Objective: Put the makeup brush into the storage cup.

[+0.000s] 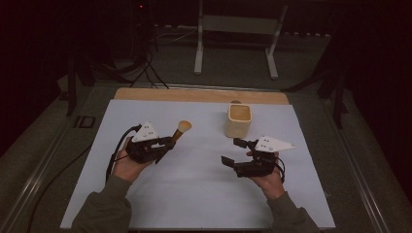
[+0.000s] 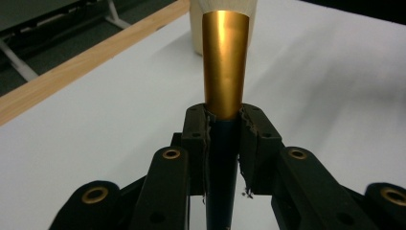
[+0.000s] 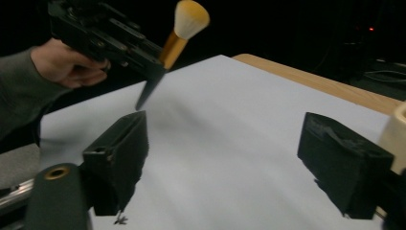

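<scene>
Jaws of the left gripper (image 1: 163, 145) are clamped on the dark handle of a gold-ferruled makeup brush with a tan bristle head (image 1: 180, 130), held above the white desk (image 1: 194, 194), bristles aimed toward the cream square cup (image 1: 238, 120). Jaws of the right gripper (image 1: 233, 151) stand wide apart with nothing between them. Such a narrow, tapering handle could swivel in the pinch, and the brush could knock the light cup over.

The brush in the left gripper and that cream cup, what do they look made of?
Brush: shiny gold ferrule, likely metal, from its mirror-like gleam; dark smooth handle, plastic or lacquered wood; soft pale bristles. Cup: matte cream, perhaps ceramic or plastic; hard to tell.
</scene>
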### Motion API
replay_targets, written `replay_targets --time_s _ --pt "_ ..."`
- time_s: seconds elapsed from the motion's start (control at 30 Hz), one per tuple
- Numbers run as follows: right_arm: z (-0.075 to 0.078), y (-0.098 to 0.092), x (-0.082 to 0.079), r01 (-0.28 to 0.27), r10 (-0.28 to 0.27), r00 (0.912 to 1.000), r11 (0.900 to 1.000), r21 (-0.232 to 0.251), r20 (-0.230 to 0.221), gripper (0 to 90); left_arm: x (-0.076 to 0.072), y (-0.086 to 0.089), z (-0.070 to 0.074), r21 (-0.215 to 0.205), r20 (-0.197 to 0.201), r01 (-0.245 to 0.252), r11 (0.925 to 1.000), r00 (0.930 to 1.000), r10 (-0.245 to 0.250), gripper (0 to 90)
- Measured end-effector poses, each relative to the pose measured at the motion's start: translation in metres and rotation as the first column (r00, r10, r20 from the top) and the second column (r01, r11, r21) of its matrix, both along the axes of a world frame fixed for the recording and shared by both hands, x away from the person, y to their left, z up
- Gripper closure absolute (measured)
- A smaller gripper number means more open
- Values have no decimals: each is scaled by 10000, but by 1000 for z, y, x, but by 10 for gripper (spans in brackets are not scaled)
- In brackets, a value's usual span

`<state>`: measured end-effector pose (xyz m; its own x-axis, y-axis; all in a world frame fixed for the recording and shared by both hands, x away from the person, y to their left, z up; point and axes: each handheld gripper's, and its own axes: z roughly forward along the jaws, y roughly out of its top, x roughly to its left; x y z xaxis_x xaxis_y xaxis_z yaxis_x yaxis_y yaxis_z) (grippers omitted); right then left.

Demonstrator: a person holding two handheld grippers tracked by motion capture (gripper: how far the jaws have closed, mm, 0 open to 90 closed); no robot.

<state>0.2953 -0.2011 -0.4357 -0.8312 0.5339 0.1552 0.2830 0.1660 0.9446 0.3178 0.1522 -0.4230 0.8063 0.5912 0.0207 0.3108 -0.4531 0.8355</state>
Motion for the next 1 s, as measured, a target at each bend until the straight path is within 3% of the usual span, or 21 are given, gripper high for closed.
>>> replay_targets --time_s 0.37,0.53,0.67,1.0 --pt "2 10 4 -171 178 9997 9990 422 -155 217 -8 -41 -5 -98 165 648 9979 9978 -646 756" --pt "3 13 5 -246 261 9993 9983 533 -263 229 -11 -55 -8 -379 227 826 9959 9964 -818 755" --pt "3 16 6 -378 398 9986 9975 592 -344 283 -14 -67 -10 -520 408 995 9937 9944 -974 756" --pt "4 16 7 -488 539 9976 9929 1082 -444 535 -26 -87 -10 -971 759 1280 9870 9898 -1209 755"
